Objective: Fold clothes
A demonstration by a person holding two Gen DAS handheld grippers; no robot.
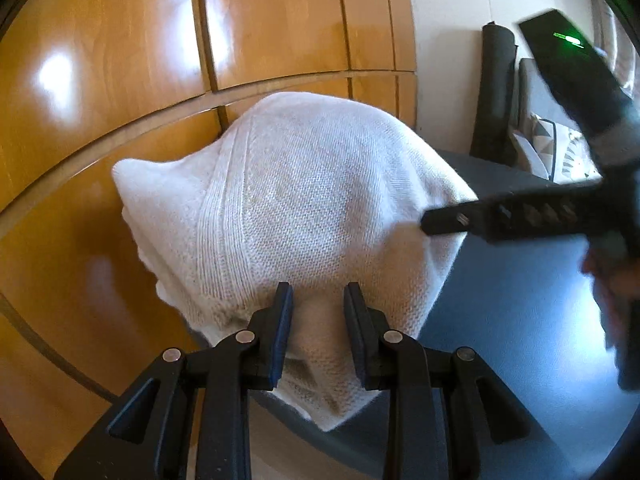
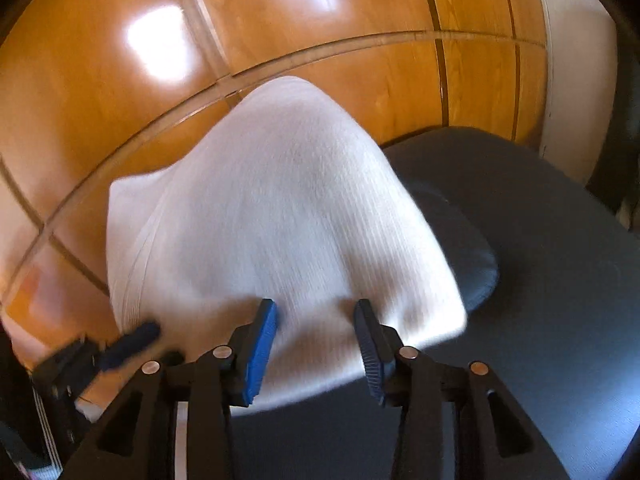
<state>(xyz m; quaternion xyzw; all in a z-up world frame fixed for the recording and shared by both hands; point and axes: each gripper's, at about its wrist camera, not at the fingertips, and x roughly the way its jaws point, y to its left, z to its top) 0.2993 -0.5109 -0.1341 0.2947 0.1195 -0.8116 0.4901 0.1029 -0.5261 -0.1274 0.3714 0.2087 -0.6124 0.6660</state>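
On the blue-grey cushion point(image 2: 540, 240), a white knit garment point(image 1: 304, 200) lies bunched in layers, perhaps mid-fold. Left gripper point(image 1: 316, 300) at its 6 o'clock and right gripper point(image 2: 316, 316) both stand wide, holding nothing. A next move needs a free edge.

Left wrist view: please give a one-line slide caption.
Open left gripper over folded white knitted garment on blue padded surface; right gripper alongside.
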